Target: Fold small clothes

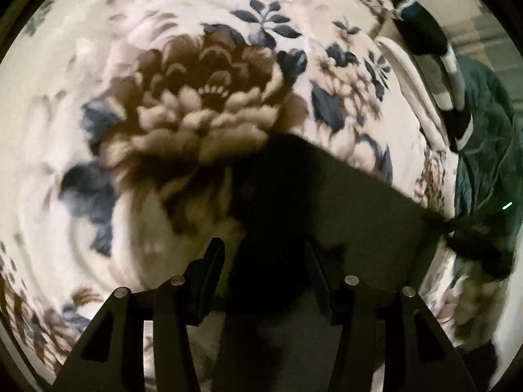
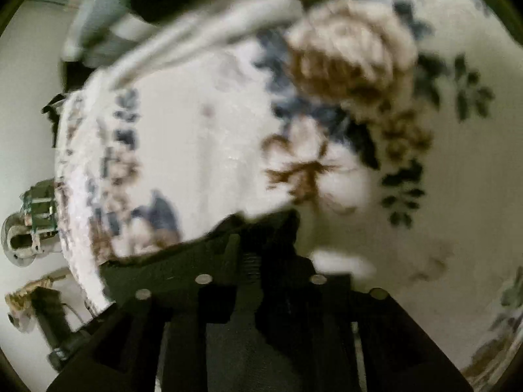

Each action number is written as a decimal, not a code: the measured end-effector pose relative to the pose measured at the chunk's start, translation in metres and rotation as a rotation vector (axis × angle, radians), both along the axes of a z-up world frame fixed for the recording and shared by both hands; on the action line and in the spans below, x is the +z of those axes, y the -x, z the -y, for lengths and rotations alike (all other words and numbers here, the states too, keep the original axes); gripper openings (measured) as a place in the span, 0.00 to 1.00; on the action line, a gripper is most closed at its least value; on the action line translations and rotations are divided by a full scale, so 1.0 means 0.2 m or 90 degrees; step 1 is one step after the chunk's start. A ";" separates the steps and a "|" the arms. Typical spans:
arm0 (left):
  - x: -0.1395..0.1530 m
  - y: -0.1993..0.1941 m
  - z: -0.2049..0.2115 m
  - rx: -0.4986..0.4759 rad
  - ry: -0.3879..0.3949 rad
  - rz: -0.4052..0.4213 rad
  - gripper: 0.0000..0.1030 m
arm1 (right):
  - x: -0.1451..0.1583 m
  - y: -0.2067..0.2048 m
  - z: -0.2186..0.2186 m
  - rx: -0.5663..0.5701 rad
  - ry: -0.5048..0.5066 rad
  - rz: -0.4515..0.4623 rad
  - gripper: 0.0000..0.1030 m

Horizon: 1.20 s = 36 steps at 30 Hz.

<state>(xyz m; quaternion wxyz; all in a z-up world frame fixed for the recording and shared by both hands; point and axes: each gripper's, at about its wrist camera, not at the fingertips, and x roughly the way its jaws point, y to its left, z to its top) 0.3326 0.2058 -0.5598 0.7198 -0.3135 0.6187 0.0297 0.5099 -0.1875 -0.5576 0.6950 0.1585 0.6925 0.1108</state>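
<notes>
A floral blanket (image 1: 202, 104) in white, brown and blue covers the surface; a metal fixture (image 2: 29, 225) sits on the pale floor (image 2: 26, 98) beside it

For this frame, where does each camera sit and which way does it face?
Left wrist: on the left gripper, looking steeply down at a dark garment on the floral blanket; its own black fingers show.
Right wrist: on the right gripper, looking steeply down at the garment's edge on the blanket; its own fingers show.
Shared: garment and blanket.
</notes>
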 end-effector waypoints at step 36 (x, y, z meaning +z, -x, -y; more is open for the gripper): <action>-0.16 0.18 0.10 -0.005 0.077 0.091 0.51 | -0.03 -0.11 -1.50 0.436 -0.010 -0.064 0.40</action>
